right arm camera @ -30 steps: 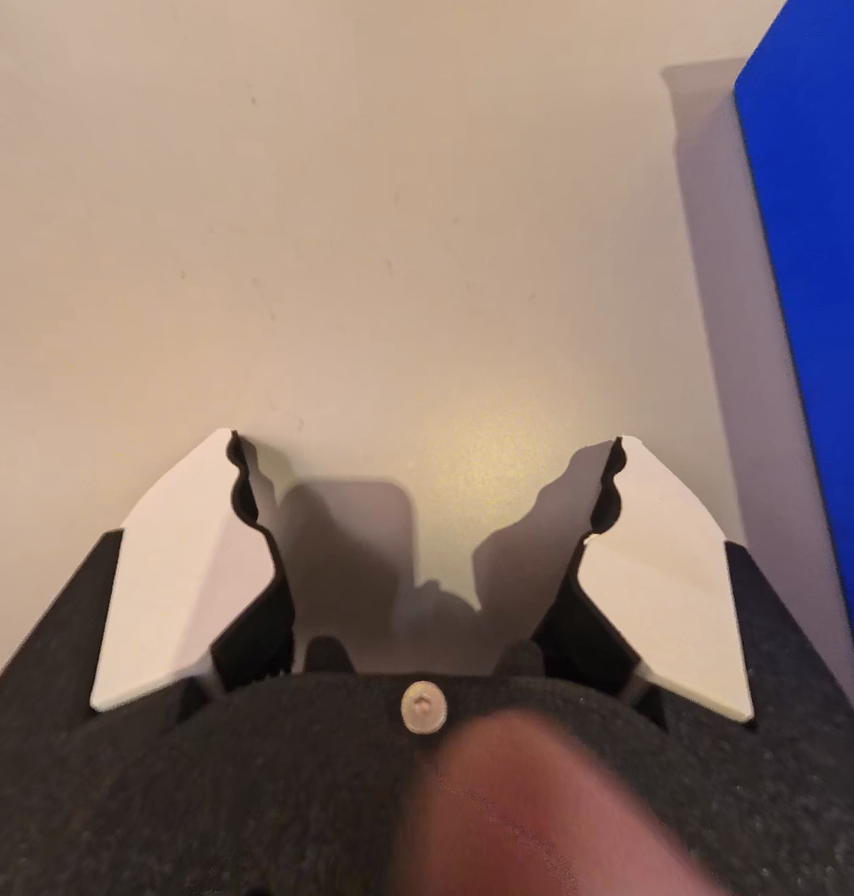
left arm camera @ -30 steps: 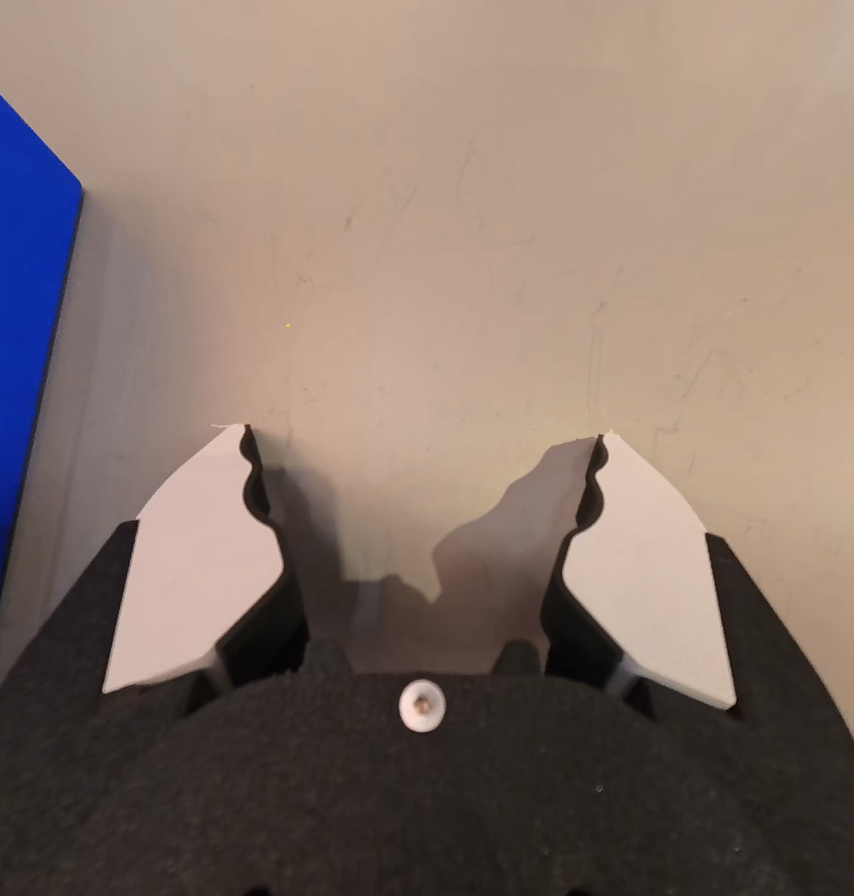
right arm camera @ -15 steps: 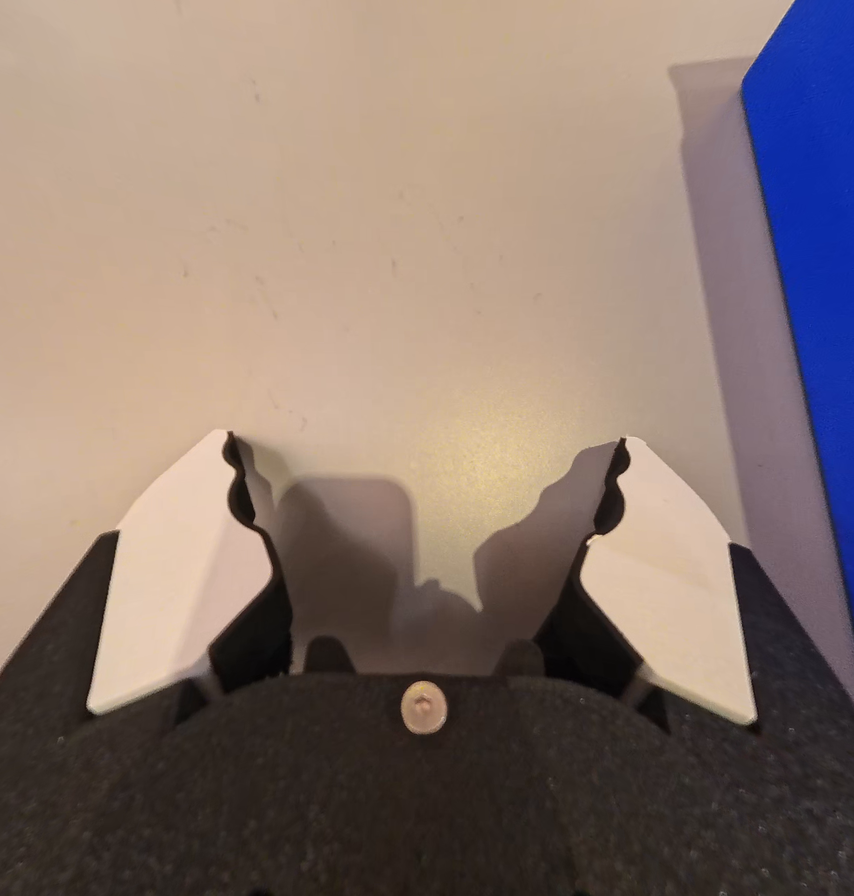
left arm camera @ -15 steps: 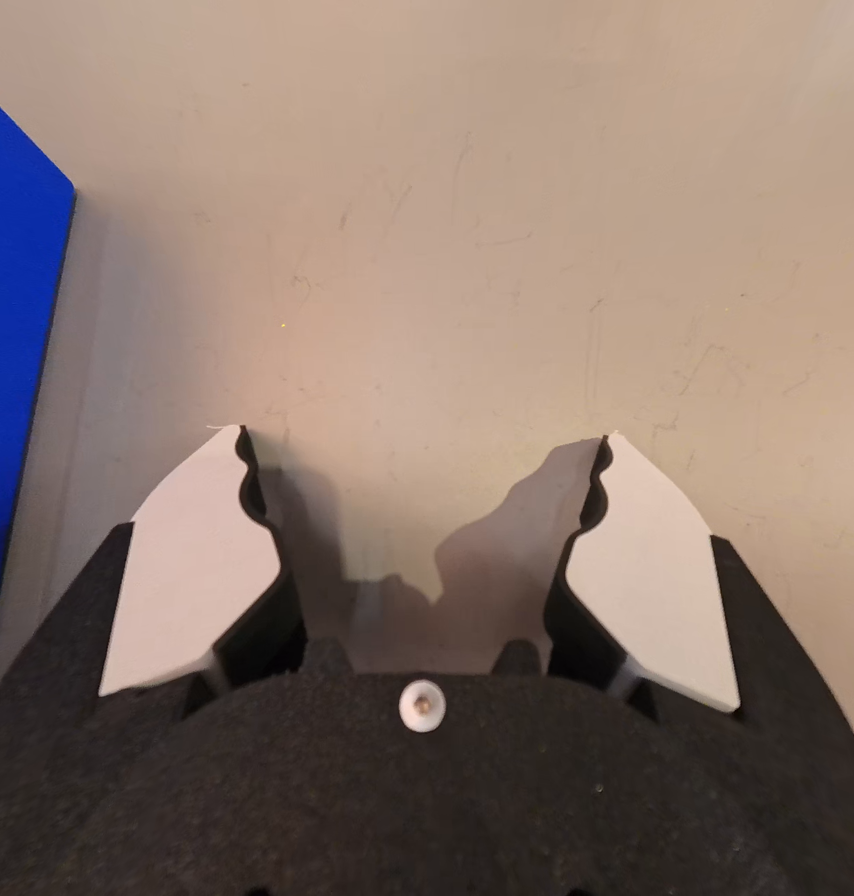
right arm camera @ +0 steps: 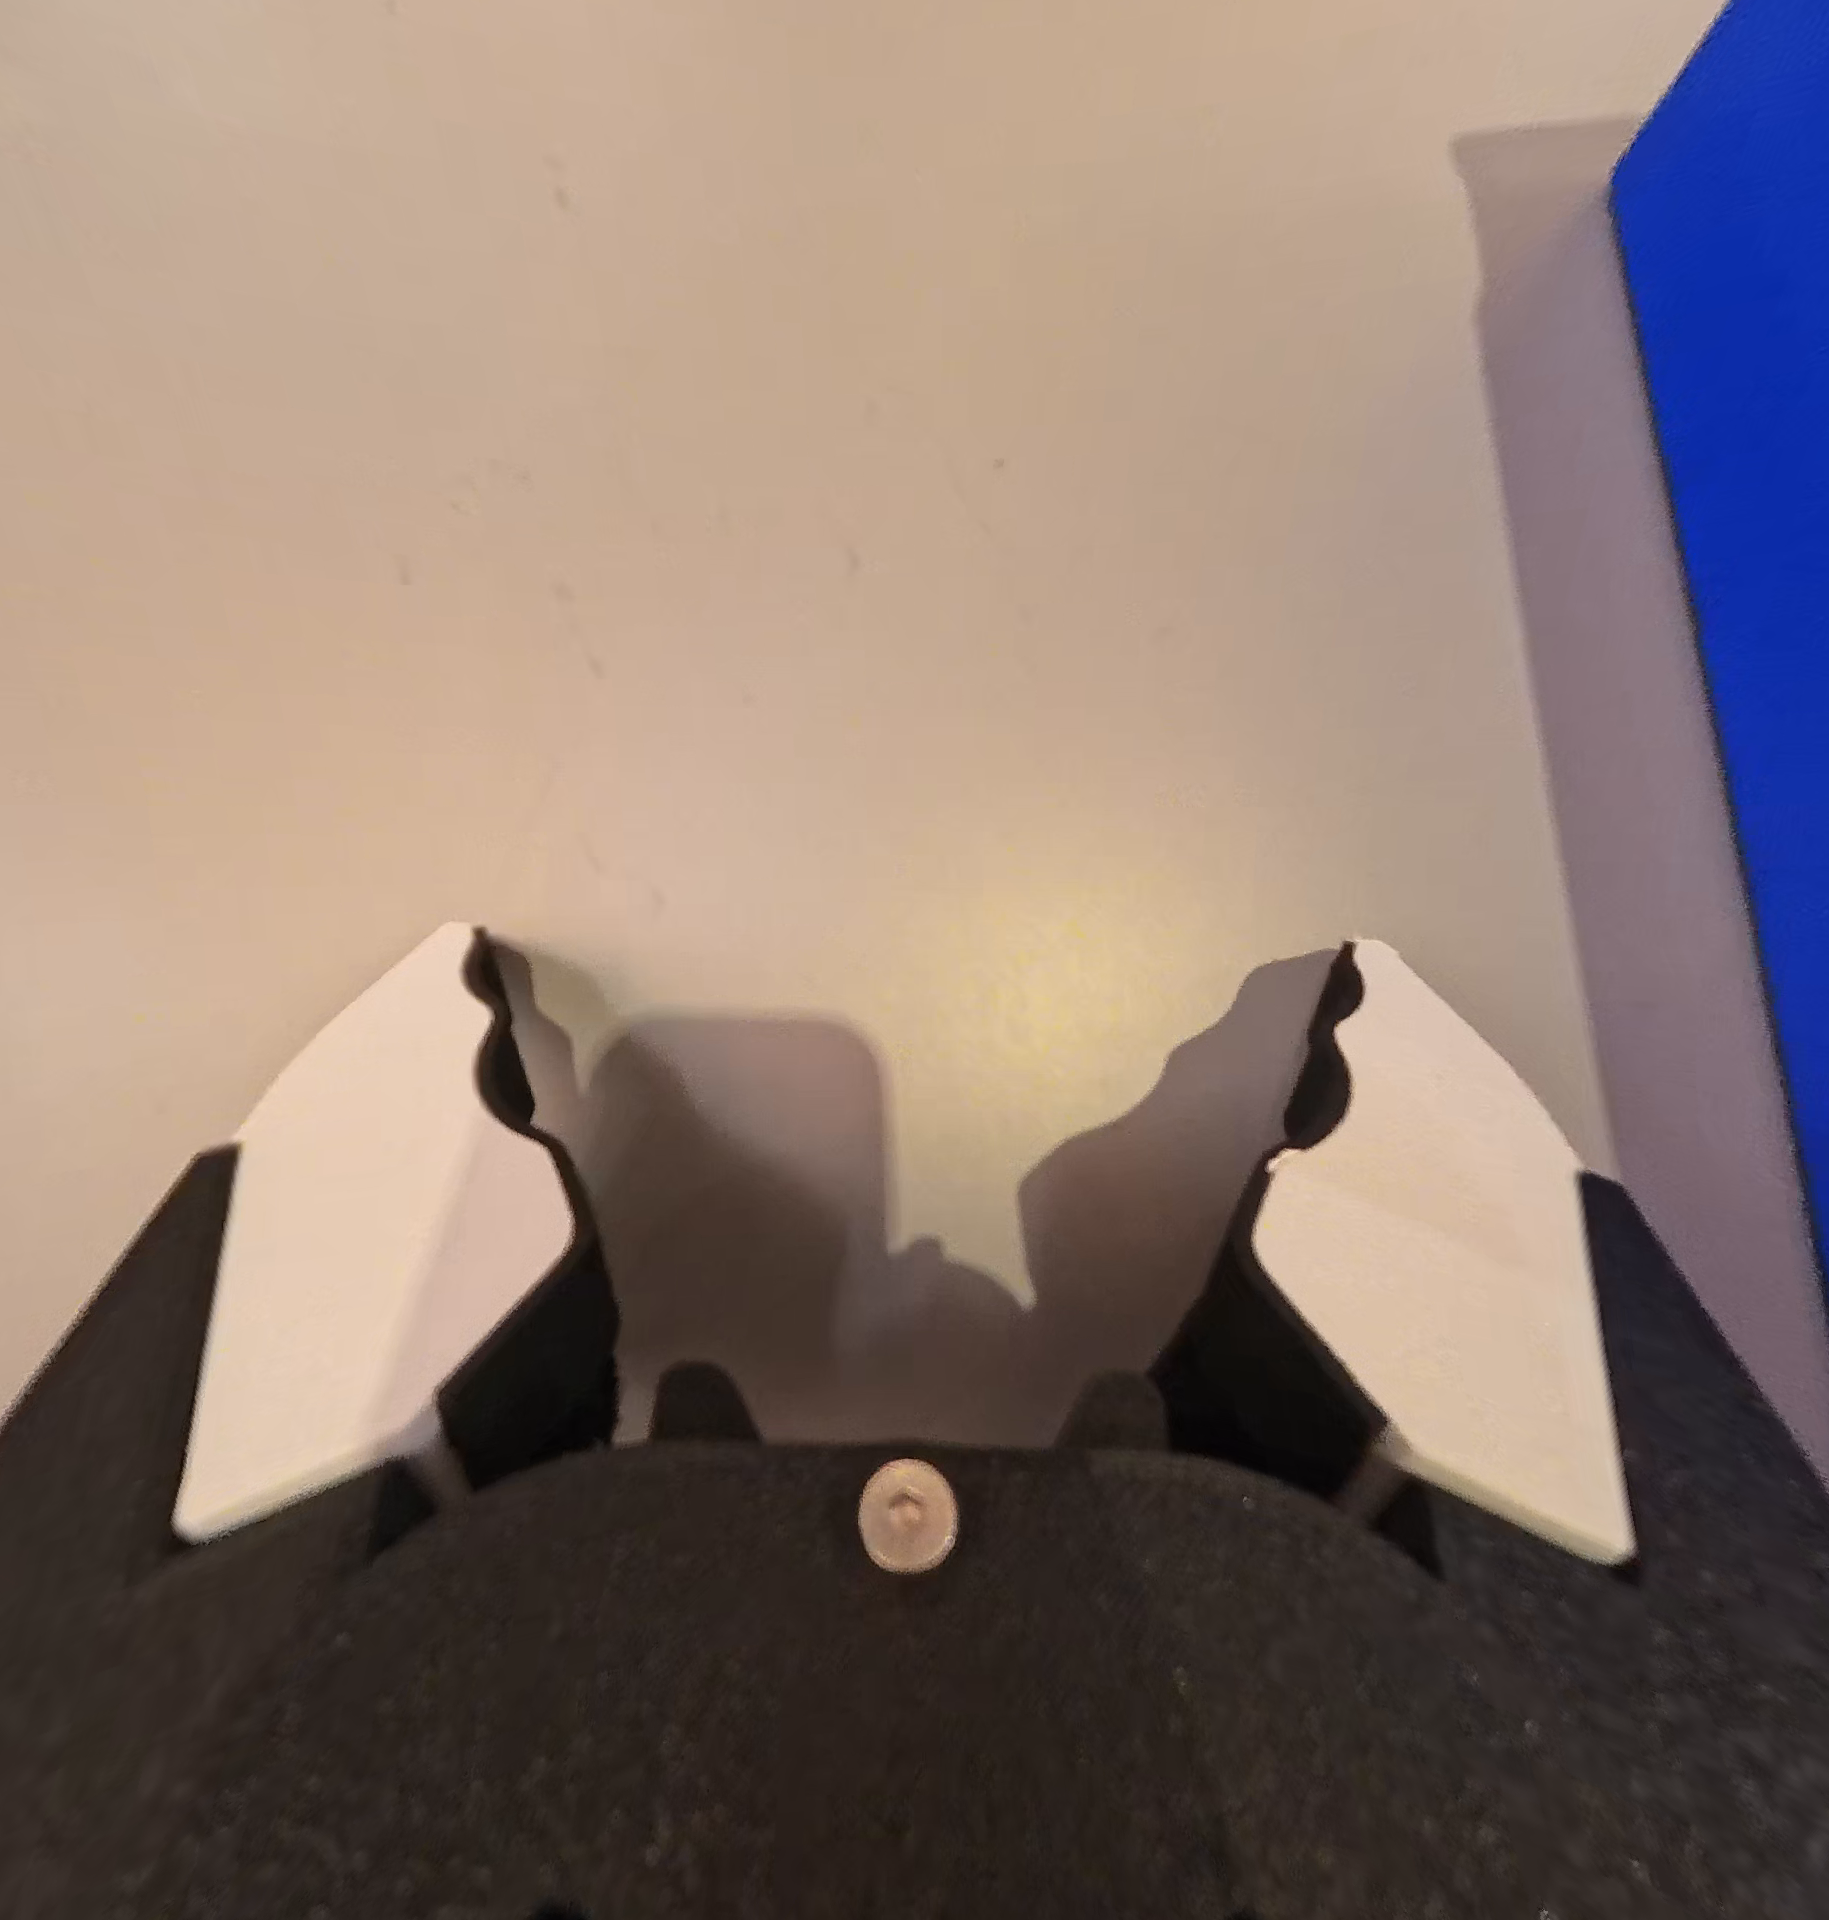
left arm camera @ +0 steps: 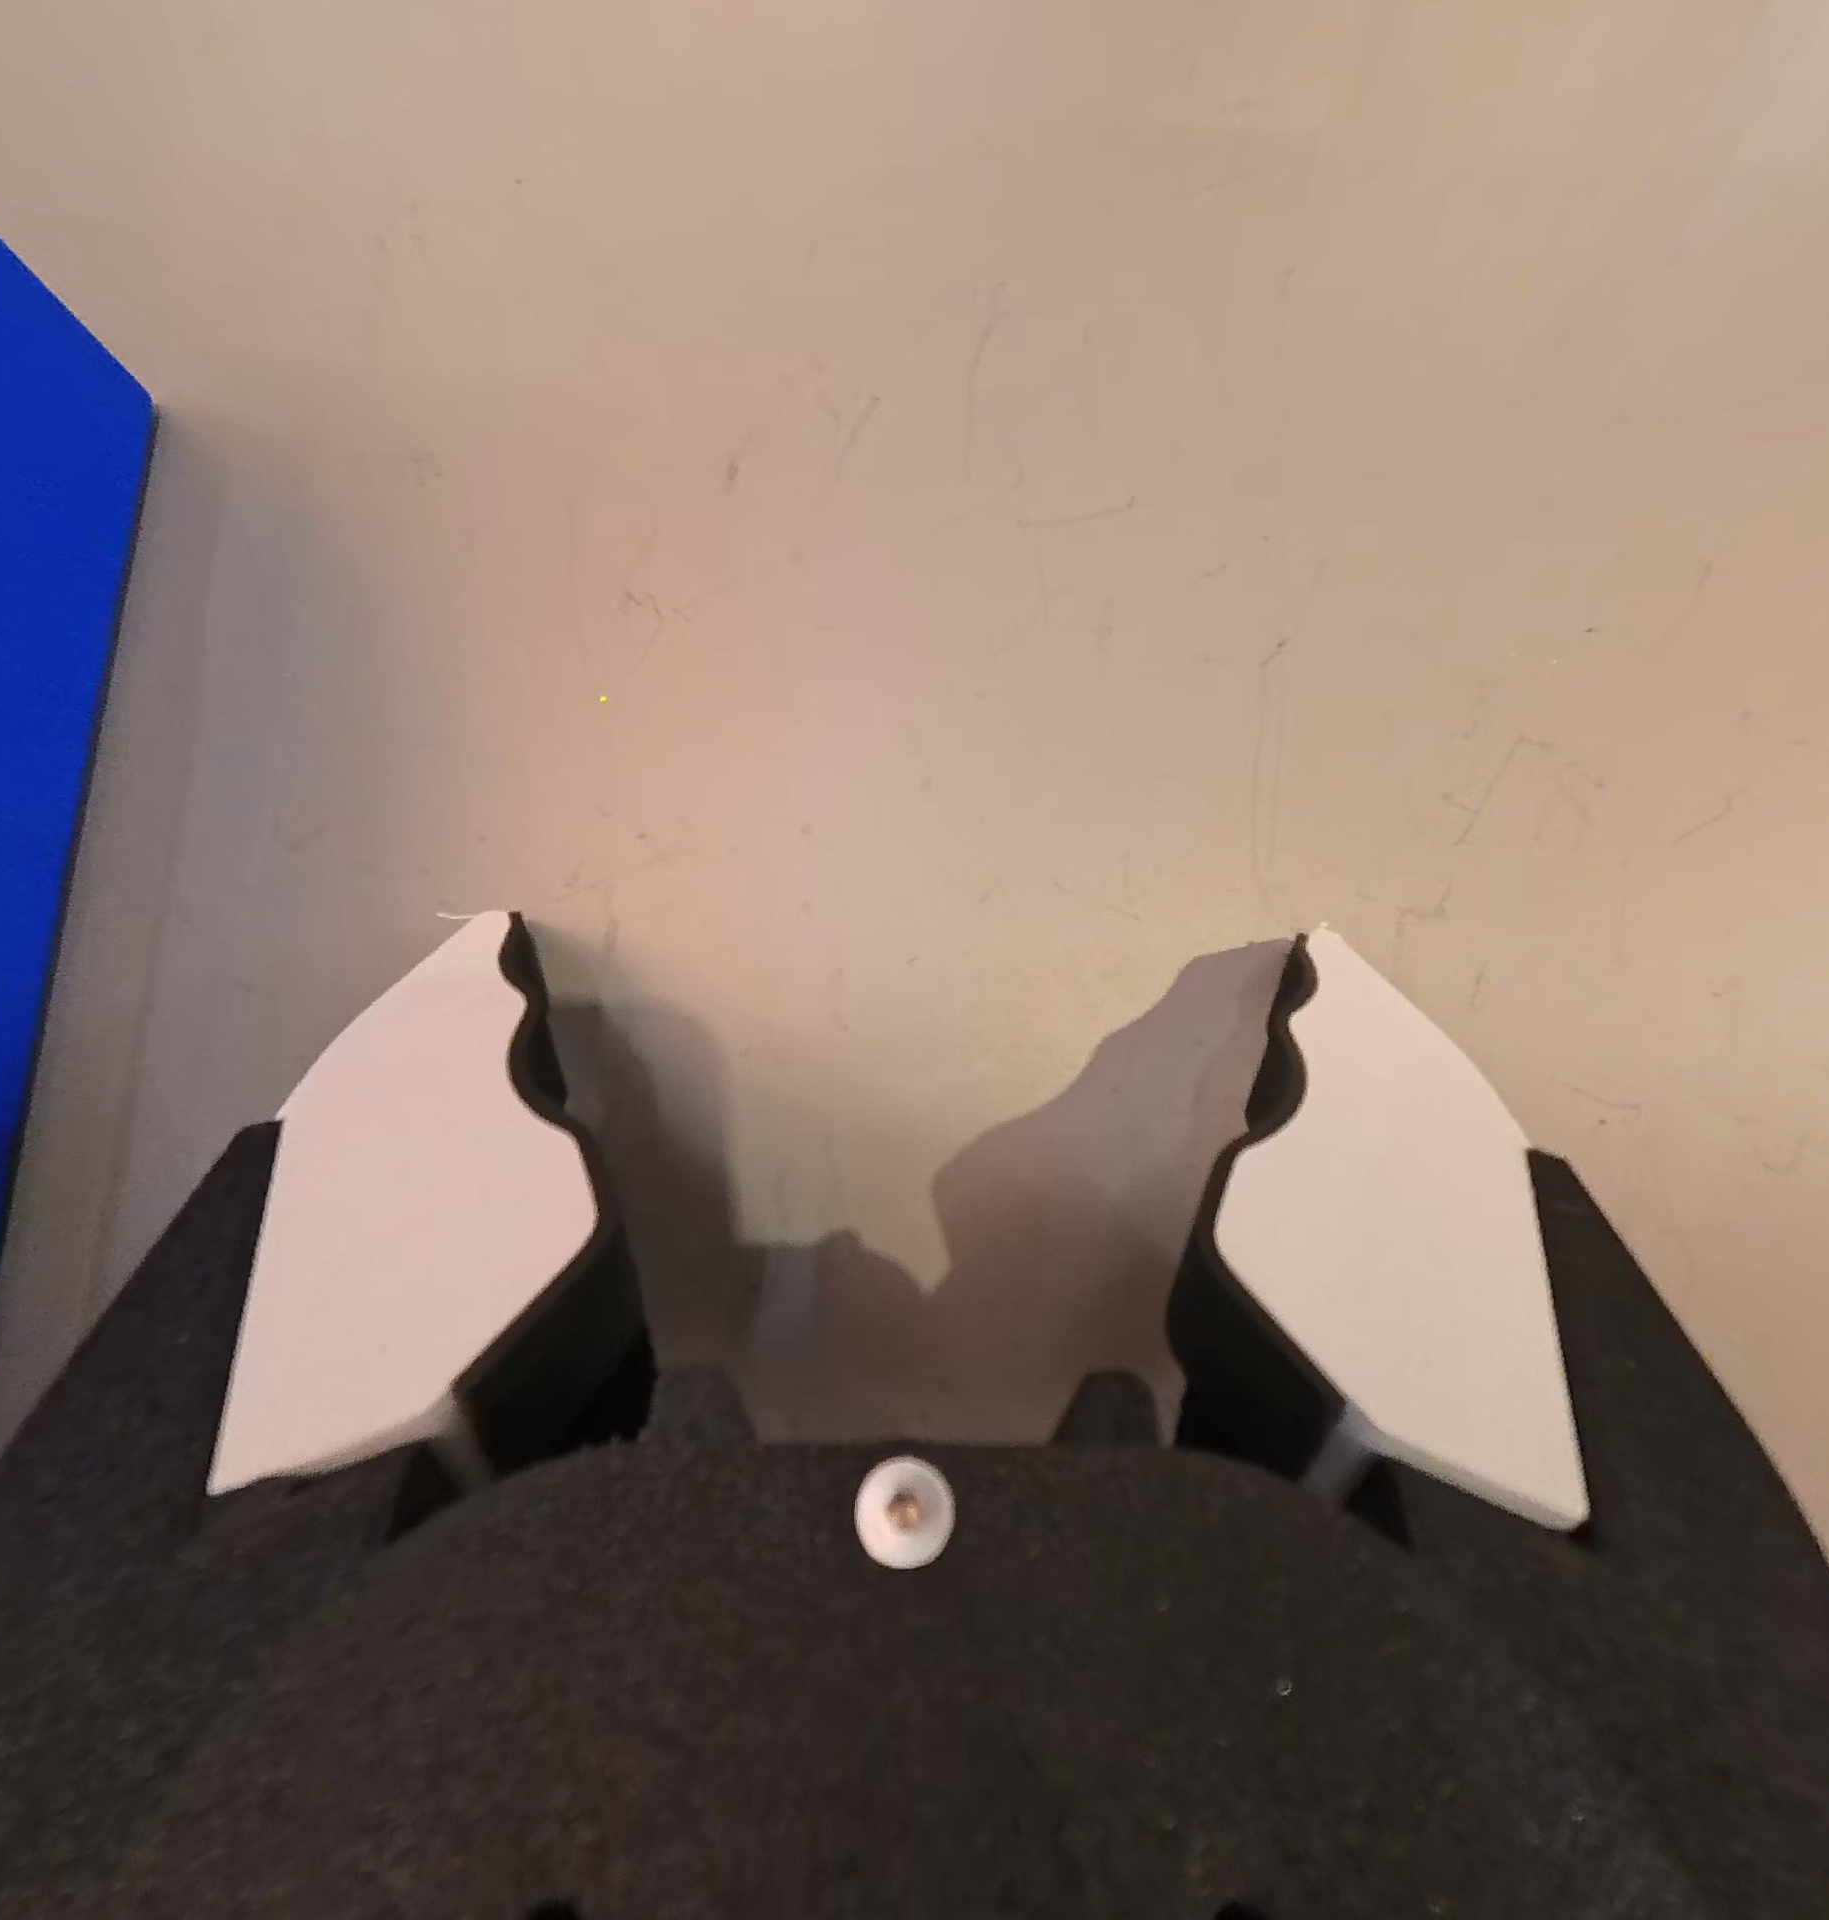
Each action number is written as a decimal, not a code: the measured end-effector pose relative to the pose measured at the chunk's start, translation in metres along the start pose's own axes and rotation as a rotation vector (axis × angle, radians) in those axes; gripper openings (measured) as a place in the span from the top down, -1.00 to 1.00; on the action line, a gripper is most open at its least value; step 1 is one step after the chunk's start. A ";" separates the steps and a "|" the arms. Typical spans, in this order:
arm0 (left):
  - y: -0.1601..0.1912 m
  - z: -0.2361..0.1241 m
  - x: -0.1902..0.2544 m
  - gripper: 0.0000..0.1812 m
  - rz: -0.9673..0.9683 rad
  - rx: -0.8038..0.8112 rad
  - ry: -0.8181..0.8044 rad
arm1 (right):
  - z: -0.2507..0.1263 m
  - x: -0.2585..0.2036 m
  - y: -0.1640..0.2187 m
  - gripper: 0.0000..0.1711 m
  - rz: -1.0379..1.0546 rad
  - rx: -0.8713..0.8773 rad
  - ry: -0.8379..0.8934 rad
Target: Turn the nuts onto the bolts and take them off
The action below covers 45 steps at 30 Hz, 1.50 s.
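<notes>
A pale beige table surface (left arm camera: pixel 993 468), marked with fine scratches and scuffs, is seen across most of the left wrist view, and the same plain surface (right arm camera: pixel 681 468) fills the right wrist view, where fewer marks can be made out. A bright blue panel (left arm camera: pixel 27 727) with a dark edge is cut off at the left border of the left wrist view, and a blue panel (right arm camera: pixel 1772 623) of the same colour is cut off at the right border of the right wrist view, with a grey shadow thrown beside it. The left gripper (left arm camera: pixel 908 930) is held wide apart, its white fingers (left arm camera: pixel 401 1226) lined with black wavy pads, and nothing is gripped between them; only their shadow is cast on the surface. The right gripper (right arm camera: pixel 915 940) is likewise spread wide and holds nothing. A small round screw (left arm camera: pixel 904 1509) is set in the black body of the left gripper. The nuts and bolts cannot be seen in either view, so their look and place cannot be told
</notes>
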<state>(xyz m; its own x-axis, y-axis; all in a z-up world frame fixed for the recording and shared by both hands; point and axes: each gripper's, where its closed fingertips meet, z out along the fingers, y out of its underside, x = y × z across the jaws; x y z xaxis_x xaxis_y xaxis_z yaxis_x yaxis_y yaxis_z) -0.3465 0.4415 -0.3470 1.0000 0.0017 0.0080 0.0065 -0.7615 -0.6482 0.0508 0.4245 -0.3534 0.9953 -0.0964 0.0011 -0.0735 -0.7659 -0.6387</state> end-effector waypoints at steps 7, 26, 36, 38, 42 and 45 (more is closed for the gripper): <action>0.000 0.001 0.002 -0.48 0.007 -0.006 0.005 | 0.001 -0.002 0.000 -0.71 -0.015 -0.007 -0.014; -0.001 0.006 0.008 -0.62 0.063 -0.028 0.053 | 0.001 -0.002 0.000 -0.71 -0.042 -0.006 -0.036; -0.001 0.006 0.009 -0.62 0.096 -0.026 0.081 | 0.001 -0.002 0.000 -0.71 -0.042 -0.006 -0.037; -0.001 0.006 0.009 -0.62 0.097 -0.026 0.082 | 0.001 -0.002 0.000 -0.71 -0.042 -0.006 -0.036; -0.002 0.007 0.009 -0.62 0.105 -0.027 0.090 | 0.002 -0.002 0.000 -0.71 -0.043 -0.006 -0.037; -0.001 0.006 0.009 -0.62 0.113 -0.027 0.097 | 0.002 -0.002 0.000 -0.71 -0.045 -0.006 -0.039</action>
<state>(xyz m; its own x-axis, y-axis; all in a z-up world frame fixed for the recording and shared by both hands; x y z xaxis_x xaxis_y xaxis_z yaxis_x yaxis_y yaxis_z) -0.3378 0.4463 -0.3511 0.9891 -0.1471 0.0104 -0.1079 -0.7702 -0.6286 0.0487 0.4261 -0.3547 0.9993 -0.0368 -0.0005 -0.0288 -0.7728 -0.6340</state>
